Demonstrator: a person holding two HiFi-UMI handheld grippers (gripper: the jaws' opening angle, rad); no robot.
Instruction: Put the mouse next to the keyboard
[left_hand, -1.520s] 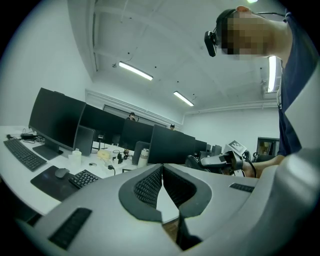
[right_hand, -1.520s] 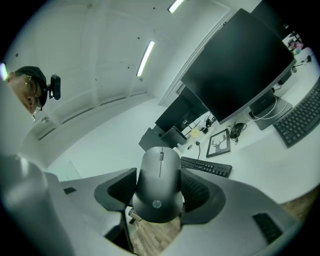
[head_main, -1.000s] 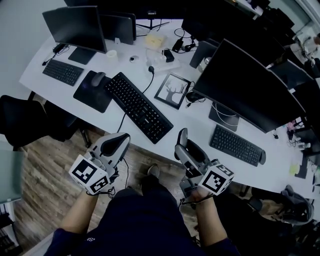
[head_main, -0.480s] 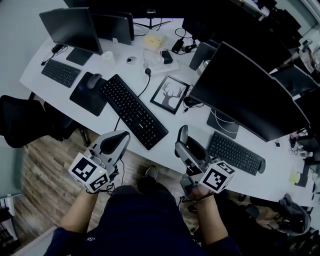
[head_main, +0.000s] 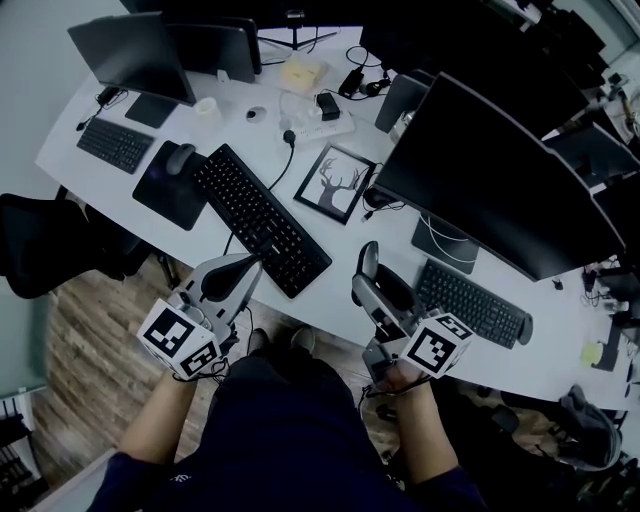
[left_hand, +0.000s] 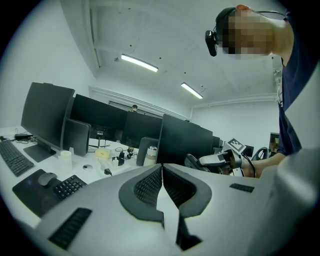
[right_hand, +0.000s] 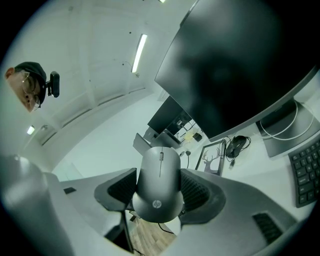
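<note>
white office desk (head_main: 325, 238), seen from above, with a large black curved monitor (head_main: 480, 180) to my right. a long black keyboard (head_main: 262, 222) lies slantwise at the near edge, and a shorter black keyboard (head_main: 470, 300) sits below the monitor. my left gripper (left_hand: 162, 185) has its jaws pressed together on nothing. my right gripper (right_hand: 159, 172) clamps a grey rounded hp-branded mouse (right_hand: 160, 197) by its two sides, jaws spread wide around the body.

the mouse is held at the desk's near edge, between the two keyboards and not yet set down.

risks, as i judge them:
- the pads meet only the curved flanks and the mouse's rear overhangs them, so a tilt or a jolt may let it slide out.
- wooden floor shows beneath the jaws, so a slip here probably ends on the floor, not the desk.
- several keyboards lie within reach and the task names none, so i could pick the wrong one.
- a second dark mouse (head_main: 180, 158) already rests on a black pad beside the long keyboard.

hard to make out:
- the underside of the held mouse.
- how much of each pad touches it.
- the desk's right end, which is cut off.
</note>
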